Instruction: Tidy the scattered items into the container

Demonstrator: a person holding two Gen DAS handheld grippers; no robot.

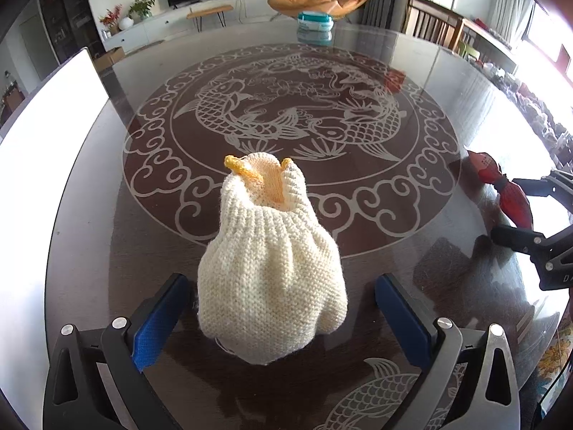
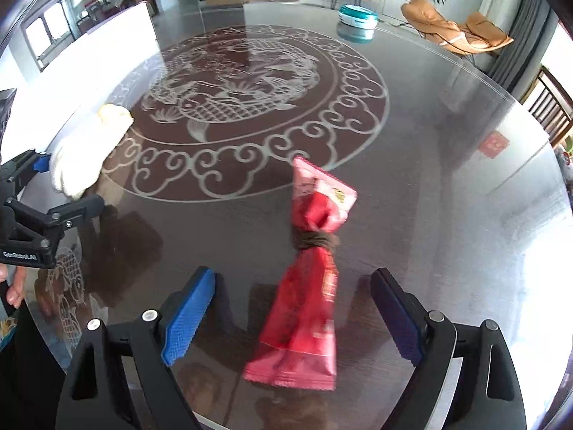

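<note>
Straddling a knit hat (image 1: 268, 268), my left jaws (image 1: 283, 319) stand spread, their blue pads on either side of it and not touching the wool. Hat: cream, coarse knit, ribbed band gathered near the top, with a yellow-orange lining showing at the folded opening that points away from me. It lies on the table (image 1: 412, 82), a dark glossy round top etched with a pale fish-and-cloud medallion.

My right jaws (image 2: 293, 319) are likewise released, one pad to each side of a red packet (image 2: 304, 304) with clear gaps between. Packet: red foil wrapper, crimped at both ends, cinched at the waist by a dark brown band (image 2: 315, 240), so the far half flares out pinker and the near half lies flat on the table. Print on it is too blurred to read.

From the right view, the hat sits at the far left between the other jaws; from the left view, the packet sits at the far right edge. A teal-and-white container (image 2: 358, 18) stands at the table's far rim, well apart from both items.
</note>
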